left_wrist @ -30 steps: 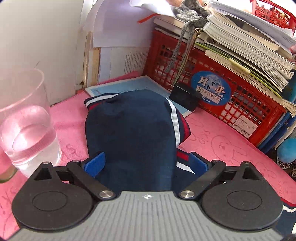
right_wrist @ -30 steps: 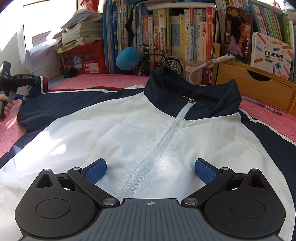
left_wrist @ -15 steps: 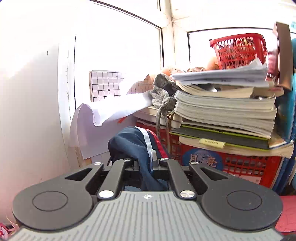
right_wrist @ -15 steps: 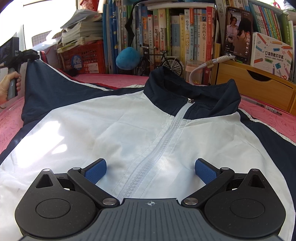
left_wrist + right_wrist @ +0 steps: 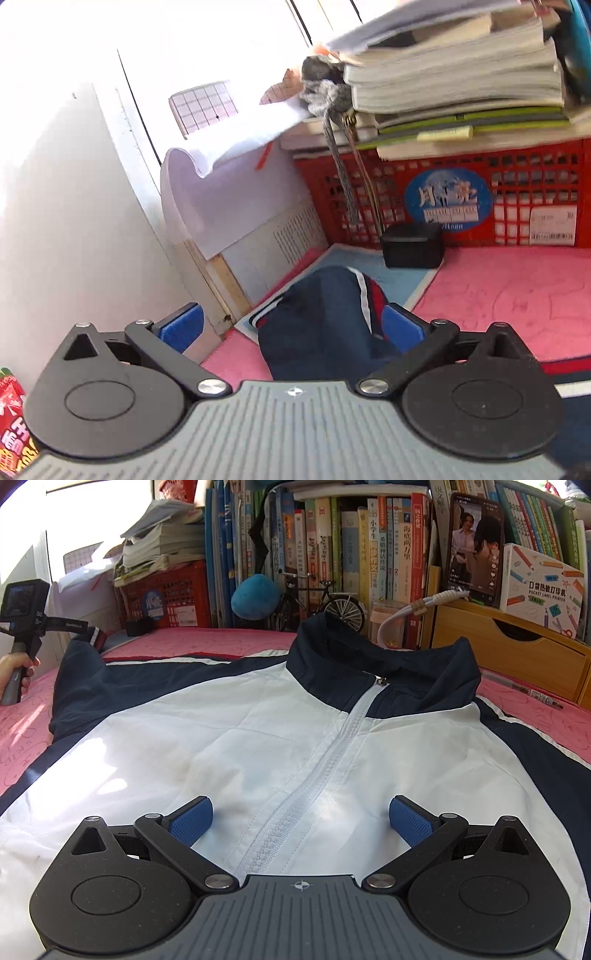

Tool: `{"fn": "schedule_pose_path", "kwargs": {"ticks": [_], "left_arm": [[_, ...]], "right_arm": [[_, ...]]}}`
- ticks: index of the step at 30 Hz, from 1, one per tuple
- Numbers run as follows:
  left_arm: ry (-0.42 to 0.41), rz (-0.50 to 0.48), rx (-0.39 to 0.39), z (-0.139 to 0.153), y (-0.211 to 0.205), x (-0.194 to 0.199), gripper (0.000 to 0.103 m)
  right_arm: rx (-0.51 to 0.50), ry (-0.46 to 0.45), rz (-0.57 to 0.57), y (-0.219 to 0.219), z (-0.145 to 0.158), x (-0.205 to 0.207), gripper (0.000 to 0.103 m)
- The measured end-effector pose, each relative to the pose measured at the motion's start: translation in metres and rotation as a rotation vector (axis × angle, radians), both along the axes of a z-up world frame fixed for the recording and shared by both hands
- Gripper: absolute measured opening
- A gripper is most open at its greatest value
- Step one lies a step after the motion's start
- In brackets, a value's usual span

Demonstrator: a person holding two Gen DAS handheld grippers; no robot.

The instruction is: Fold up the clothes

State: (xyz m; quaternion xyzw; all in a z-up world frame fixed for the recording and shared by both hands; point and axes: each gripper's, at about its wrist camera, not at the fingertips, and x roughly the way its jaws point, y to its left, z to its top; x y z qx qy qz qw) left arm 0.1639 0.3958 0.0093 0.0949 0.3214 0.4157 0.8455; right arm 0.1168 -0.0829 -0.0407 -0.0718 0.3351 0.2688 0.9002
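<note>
Two tools: both stand wide apart with nothing pressed between their pads.
Left tool (image 5: 291, 325): its jaws have just been opening; the navy sleeve end (image 5: 325, 314) lies between the blue pads, and whether the right-hand pad brushes the cloth cannot be told.
Right tool (image 5: 301, 821): spread above the white chest of the jacket, zip (image 5: 314, 775) running between the pads, no grip.
Jacket (image 5: 258, 731): spread front-up on the pink desk cover (image 5: 207, 642), zipped shut, navy collar (image 5: 388, 668) standing toward the bookshelf.
Sleeve: stretched out to the jacket's left, its striped cuff (image 5: 96, 635) near the red crate (image 5: 173, 598), on a light blue pad (image 5: 402, 277).
Hand (image 5: 16, 668): at the left edge of the right wrist view, gripping the left tool's handle.
Crate surroundings: stacked books (image 5: 454, 74) on top, a small black box (image 5: 412, 245) at its foot.
Back of desk: a row of books (image 5: 332, 546), a model bicycle (image 5: 325, 602), a phone (image 5: 474, 546) showing video.
</note>
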Motion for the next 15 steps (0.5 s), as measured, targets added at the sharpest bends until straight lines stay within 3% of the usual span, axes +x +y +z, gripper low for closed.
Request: {"fn": "schedule_pose_path", "kwargs": {"ticks": [2,4,6,12,15], "left_arm": [[0.097,0.021,-0.050,-0.015,0.007,0.008,0.103],[0.126,0.056,-0.079,-0.026,0.009,0.008,0.103],[0.112,0.065,-0.085,-0.024,0.006,0.003,0.103],[0.070,-0.067,-0.057,-0.015,-0.028,-0.029,0.103],[0.025,-0.118,-0.121,-0.014,-0.043,-0.058,0.103]], "right_arm": [[0.000,0.000,0.000,0.000,0.000,0.000,0.103],[0.001,0.000,-0.001,0.000,0.000,0.000,0.103],[0.009,0.001,-0.004,-0.001,0.001,0.001,0.103],[0.131,-0.007,-0.080,-0.010,0.021,0.019,0.103],[0.092,-0.077,-0.080,0.024,0.049,0.041,0.102]]}}
